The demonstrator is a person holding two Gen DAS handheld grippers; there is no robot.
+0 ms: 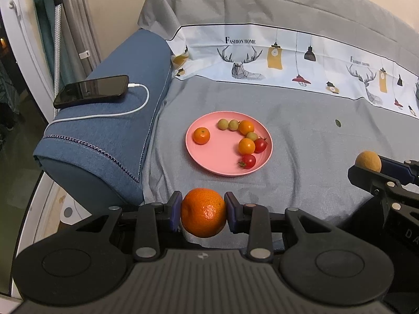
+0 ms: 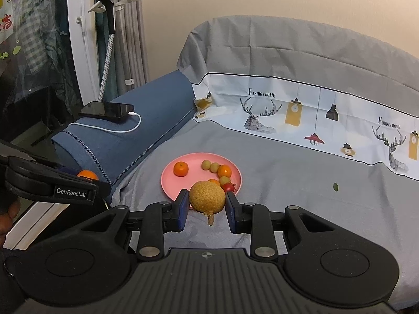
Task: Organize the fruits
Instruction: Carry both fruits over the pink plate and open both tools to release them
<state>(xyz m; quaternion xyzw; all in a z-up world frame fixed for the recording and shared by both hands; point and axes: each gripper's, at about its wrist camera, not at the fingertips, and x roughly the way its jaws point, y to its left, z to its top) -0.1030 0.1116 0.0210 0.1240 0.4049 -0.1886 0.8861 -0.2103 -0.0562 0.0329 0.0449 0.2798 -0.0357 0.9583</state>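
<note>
At bottom centre, the left gripper [image 1: 203,215] clamps a mandarin [image 1: 203,216]. Mid-frame sits a pink plate [image 1: 209,162] of fruit; at right, the right gripper [image 1: 366,168] grips a tan fruit [image 1: 368,161].

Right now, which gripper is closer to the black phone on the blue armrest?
Left. The left gripper, holding an orange mandarin, is beside the armrest bearing the phone; the right gripper is farther across the plate.

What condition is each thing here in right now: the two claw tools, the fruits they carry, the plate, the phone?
Left gripper: shut on the orange.
Orange: held off the sheet, short of the plate.
Right gripper: shut on the tan fruit.
Tan fruit: held, stem hanging down.
Pink plate: flat on the grey sheet, partly filled with small fruits.
Phone: lying on the blue armrest, screen dark, white cable plugged in.
</note>
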